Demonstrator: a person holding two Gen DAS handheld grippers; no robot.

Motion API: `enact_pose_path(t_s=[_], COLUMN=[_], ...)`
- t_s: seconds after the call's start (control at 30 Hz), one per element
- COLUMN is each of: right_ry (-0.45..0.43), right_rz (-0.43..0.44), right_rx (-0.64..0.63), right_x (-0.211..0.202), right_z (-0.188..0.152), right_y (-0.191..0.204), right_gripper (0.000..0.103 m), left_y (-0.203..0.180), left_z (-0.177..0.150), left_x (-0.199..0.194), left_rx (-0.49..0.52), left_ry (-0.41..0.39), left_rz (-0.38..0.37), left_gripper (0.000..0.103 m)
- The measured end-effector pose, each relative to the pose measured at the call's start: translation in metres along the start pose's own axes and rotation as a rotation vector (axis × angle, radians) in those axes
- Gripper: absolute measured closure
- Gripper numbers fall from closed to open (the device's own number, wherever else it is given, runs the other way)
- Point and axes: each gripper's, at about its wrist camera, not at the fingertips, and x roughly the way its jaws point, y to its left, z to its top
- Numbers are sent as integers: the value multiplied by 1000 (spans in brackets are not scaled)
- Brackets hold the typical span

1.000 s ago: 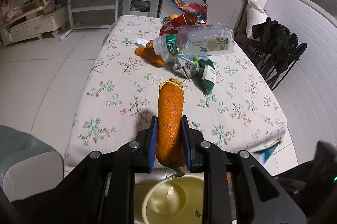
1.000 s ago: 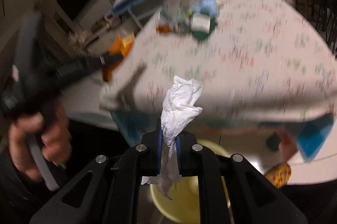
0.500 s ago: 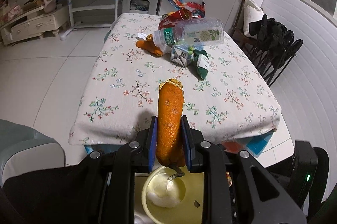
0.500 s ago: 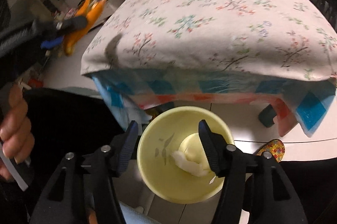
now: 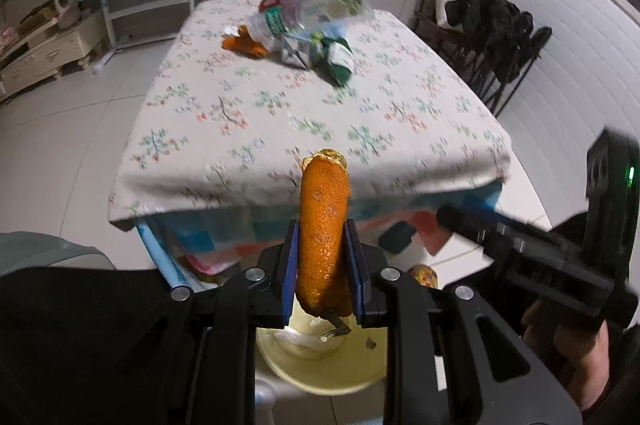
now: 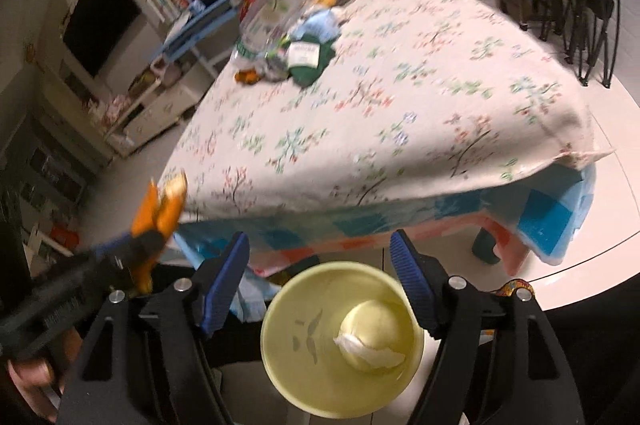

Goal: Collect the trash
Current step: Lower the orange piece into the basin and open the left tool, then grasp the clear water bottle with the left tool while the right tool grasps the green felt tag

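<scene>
Since the earlier frames, the crumpled tissue [image 6: 370,347] has left the right gripper [image 6: 320,277] and now lies in the yellow bin [image 6: 280,357]; its jaws have just been opening and stand wide apart with nothing between them, directly over the bin mouth, a position that let the tissue fall straight in. Both views have drawn back from the counter [image 5: 248,113] toward the bin. The left gripper [image 5: 322,271] is clamped on an orange peel [image 5: 324,225], held upright with its lower end over the bin rim [image 5: 280,365], apparently staged for the next drop. On the counter's far end remain a plastic bottle [image 5: 316,9], a small carton [image 5: 296,51], a green wrapper [image 5: 340,59] and more peel [image 5: 244,45], presumably awaiting collection.
</scene>
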Motion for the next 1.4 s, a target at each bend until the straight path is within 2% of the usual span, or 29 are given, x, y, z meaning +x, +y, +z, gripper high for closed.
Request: enact_pose_path(t_s=[0.37,0.43,0.5,0.6,0.9,1.23,1.4], right_ry=[-40,-43,-44,-48,-47,-47,-50], right_rz=[-8,-10,-11,-13,-14,-11,4], right_rx=[37,39,41,41,40,40,38], right_x=[-9,-9,-9,-9,-10,-10,-4], right_z=[2,2,3,3,2,2,12], right_y=[-6,-7,-7,-7,-7,-5,-1], right_gripper=[30,30,30,30,29,29,29], left_y=[-24,-26,-28,-27,-21,-10,5], left_z=[-39,-44,-45,-45,-40,-27,-7], left_x=[15,18,19,15,9,-8,-17], left_rx=[75,83,85,83,54,18,-7], left_ry=[146,172,178,167,121,5,-60], left_rz=[-42,-45,-39,-28,-26,-17,5], left_gripper=[81,78,68,57,45,39,37])
